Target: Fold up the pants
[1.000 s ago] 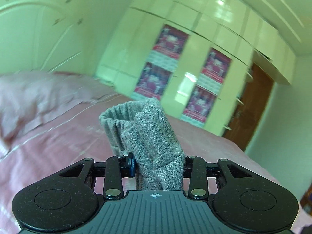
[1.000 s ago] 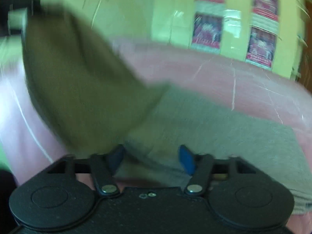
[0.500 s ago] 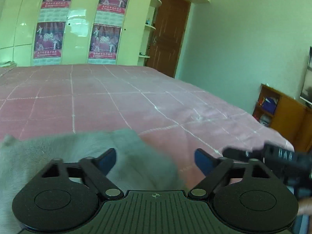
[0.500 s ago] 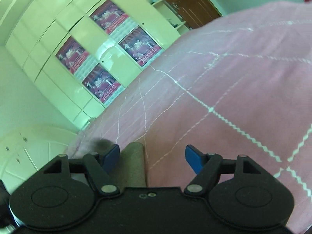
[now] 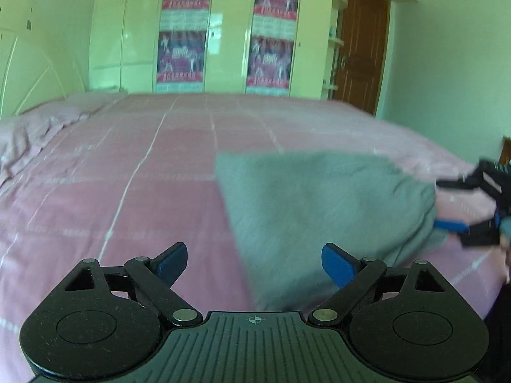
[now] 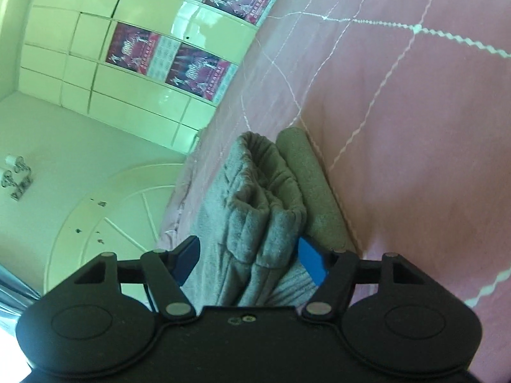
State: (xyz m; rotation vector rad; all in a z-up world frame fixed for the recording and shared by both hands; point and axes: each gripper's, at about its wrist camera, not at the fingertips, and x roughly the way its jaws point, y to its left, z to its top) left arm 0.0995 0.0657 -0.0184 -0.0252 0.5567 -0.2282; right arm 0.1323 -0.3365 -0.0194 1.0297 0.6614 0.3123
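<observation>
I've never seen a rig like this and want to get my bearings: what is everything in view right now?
pants: one, grey, lying on the bed's near right part
bedspread: one, pink with white lines, covering the bed
pillow: one, pink, far left
wardrobe: one, cream, behind the bed
posters: four, red and purple, on the wardrobe doors
door: one, brown wood, right of the wardrobe
left gripper: one, black with blue pads, jaws just opened, gripping nothing
right gripper: one, same colours, jaws just closing, bunched pants between them, grip unclear
</observation>
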